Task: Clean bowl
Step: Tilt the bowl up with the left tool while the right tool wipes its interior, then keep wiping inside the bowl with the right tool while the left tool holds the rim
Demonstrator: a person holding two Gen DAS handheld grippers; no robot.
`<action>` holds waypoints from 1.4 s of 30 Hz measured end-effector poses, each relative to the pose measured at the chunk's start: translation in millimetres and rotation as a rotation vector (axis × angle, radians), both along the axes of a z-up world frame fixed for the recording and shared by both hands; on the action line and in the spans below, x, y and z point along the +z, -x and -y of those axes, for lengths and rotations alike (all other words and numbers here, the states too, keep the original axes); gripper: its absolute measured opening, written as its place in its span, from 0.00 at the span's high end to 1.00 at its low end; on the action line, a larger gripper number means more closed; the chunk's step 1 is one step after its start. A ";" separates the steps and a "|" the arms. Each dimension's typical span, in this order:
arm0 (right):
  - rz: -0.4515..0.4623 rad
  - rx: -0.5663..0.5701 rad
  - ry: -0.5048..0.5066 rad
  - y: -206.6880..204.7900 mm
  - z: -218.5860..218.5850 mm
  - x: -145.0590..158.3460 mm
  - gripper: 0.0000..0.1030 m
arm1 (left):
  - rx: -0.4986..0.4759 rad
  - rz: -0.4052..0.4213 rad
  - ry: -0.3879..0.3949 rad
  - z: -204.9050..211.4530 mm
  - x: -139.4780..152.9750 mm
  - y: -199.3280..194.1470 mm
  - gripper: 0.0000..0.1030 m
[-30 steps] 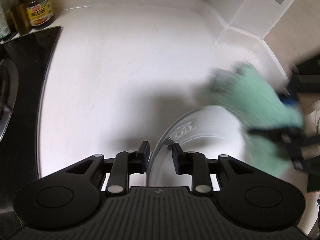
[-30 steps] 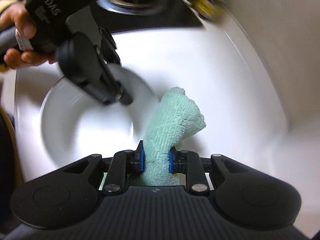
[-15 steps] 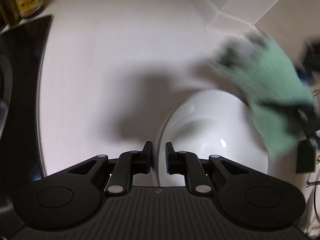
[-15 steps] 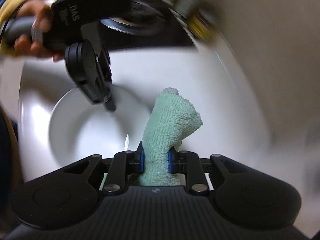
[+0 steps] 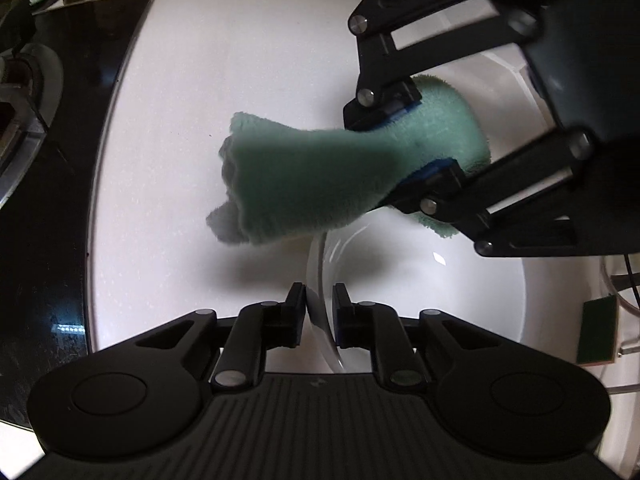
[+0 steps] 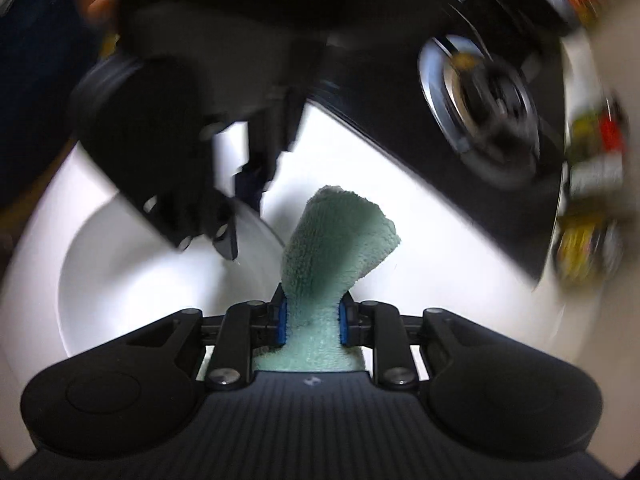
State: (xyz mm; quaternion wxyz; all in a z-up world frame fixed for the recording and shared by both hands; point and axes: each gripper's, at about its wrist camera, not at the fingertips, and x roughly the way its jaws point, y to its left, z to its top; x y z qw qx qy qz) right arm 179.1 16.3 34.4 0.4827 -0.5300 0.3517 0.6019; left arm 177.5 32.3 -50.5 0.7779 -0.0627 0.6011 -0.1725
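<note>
Bowl: the white bowl (image 5: pixel 420 292) sits on the white tabletop (image 5: pixel 240 60), its near-left rim running between the fingers of the left gripper (image 5: pixel 319 300); whether it rests flat or is tipped up I cannot tell.
Left gripper: nearly closed, clamped on that rim at about 9 o'clock of the bowl.
Right gripper: the right gripper (image 6: pixel 312 320) is closed on a green cloth (image 6: pixel 332 248), the free end sticking out past the fingertips.
Cloth to bowl: in the left wrist view the cloth (image 5: pixel 320 176) hangs above the bowl's far rim, its long axis pointing toward 9 o'clock, the tip out over the tabletop rather than the hollow.
From the right gripper: the bowl's hollow (image 6: pixel 140 280) lies at about 10 o'clock.
Coming move: by my judgement the cloth needs to swing down and left into the hollow.
Nearer: the right one carries the cloth; the left only steadies.
Cleanliness: the inside looks glossy white; no residue visible.
</note>
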 end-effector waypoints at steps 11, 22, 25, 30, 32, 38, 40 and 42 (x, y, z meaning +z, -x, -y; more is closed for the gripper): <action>-0.184 -0.850 -0.145 3.6 92.2 4.5 0.81 | 0.032 0.122 -0.122 17.8 -7.1 3.9 0.71; -0.384 -1.576 -0.295 74.3 173.1 3.4 0.78 | 0.021 0.114 -0.129 27.2 -17.4 14.8 0.73; -0.325 -1.378 -0.254 63.1 158.7 7.7 0.78 | -0.083 0.104 -0.177 34.7 -14.6 17.8 0.80; -0.244 -0.937 -0.167 25.0 127.5 15.5 0.77 | -0.300 0.135 -0.273 43.8 -6.7 10.4 0.82; -0.227 -0.831 -0.138 12.8 116.4 17.8 0.77 | -0.397 0.131 -0.304 48.1 -4.4 -2.3 0.82; -0.063 -0.491 -0.032 -24.6 73.9 20.9 0.77 | -0.464 0.129 -0.403 54.1 -4.7 -38.9 0.78; -0.036 -0.444 -0.024 -31.2 68.6 20.9 0.77 | -0.437 0.144 -0.429 54.3 -5.7 -43.0 0.76; -0.020 -0.437 -0.033 -37.4 66.4 20.6 0.77 | -0.400 0.163 -0.445 53.4 -6.5 -43.0 0.74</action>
